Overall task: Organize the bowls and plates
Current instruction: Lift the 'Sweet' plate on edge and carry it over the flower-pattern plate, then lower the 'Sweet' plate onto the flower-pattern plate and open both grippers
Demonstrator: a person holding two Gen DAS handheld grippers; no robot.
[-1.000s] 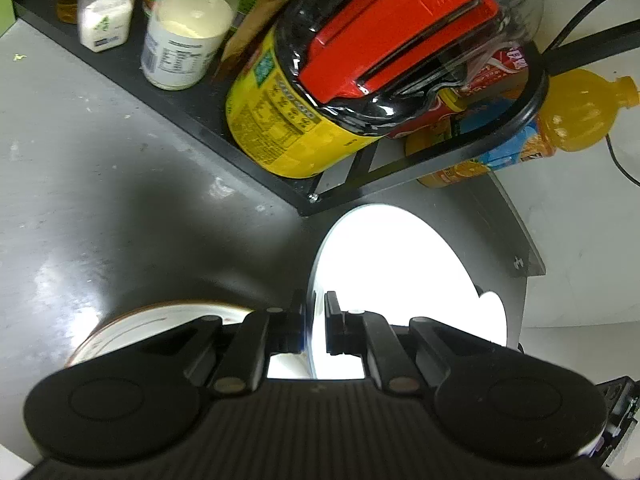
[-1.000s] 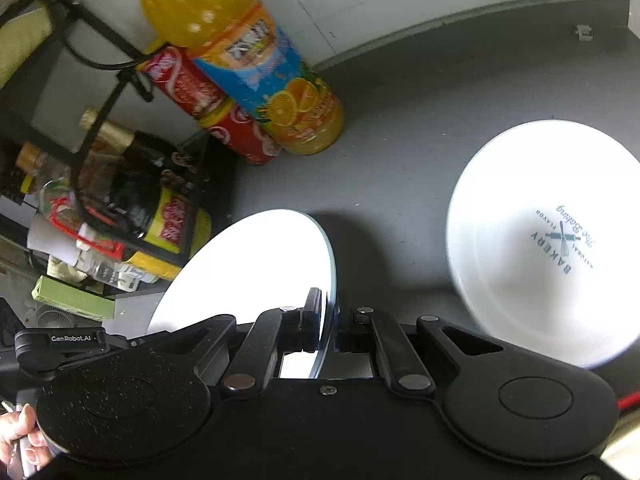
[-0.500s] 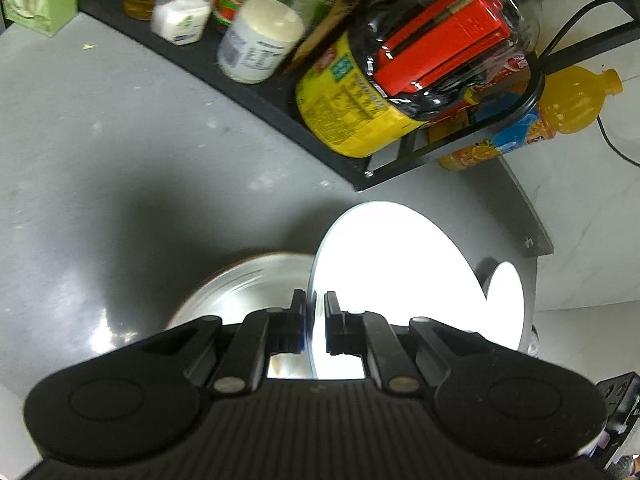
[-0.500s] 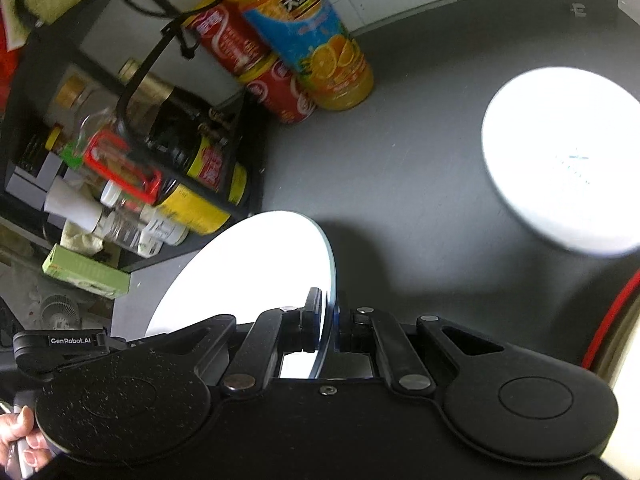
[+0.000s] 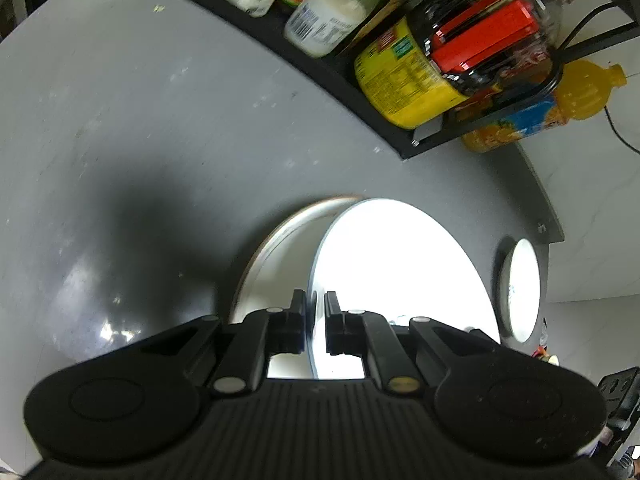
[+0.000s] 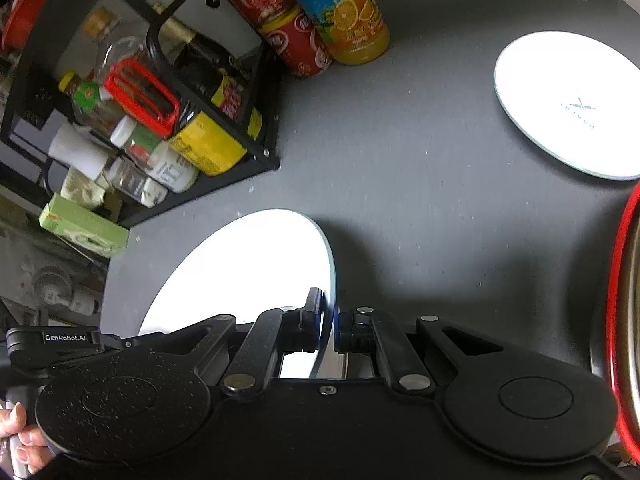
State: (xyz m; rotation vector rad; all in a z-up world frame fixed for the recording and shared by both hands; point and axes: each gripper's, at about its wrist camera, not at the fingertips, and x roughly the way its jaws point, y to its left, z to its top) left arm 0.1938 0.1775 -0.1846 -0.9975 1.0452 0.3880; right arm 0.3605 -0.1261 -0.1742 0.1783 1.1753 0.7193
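Both the left gripper [image 5: 315, 328] and right gripper [image 6: 328, 330] grasp one round, smooth white plate [image 5: 400, 272] by its rim, above the grey counter [image 5: 160, 140]. Beneath: a brown-rimmed dish [image 5: 276, 248]. Nearby: black rack [image 6: 240, 152] of bottles, second plate [image 6: 568, 104].

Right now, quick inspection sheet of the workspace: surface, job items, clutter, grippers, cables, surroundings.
Surface: dark grey counter, scuffed, small specks.
Job's things: white plate gripped by both grippers at opposite rims; brown-rimmed dish under it; printed plate lying flat, apart.
Clutter: black rack of jars and bottles; orange juice bottle; red can; green box.
Grippers: left gripper and right gripper shut on the plate.
Cables: black cable against the wall.
Surroundings: red-rimmed object, unclear.
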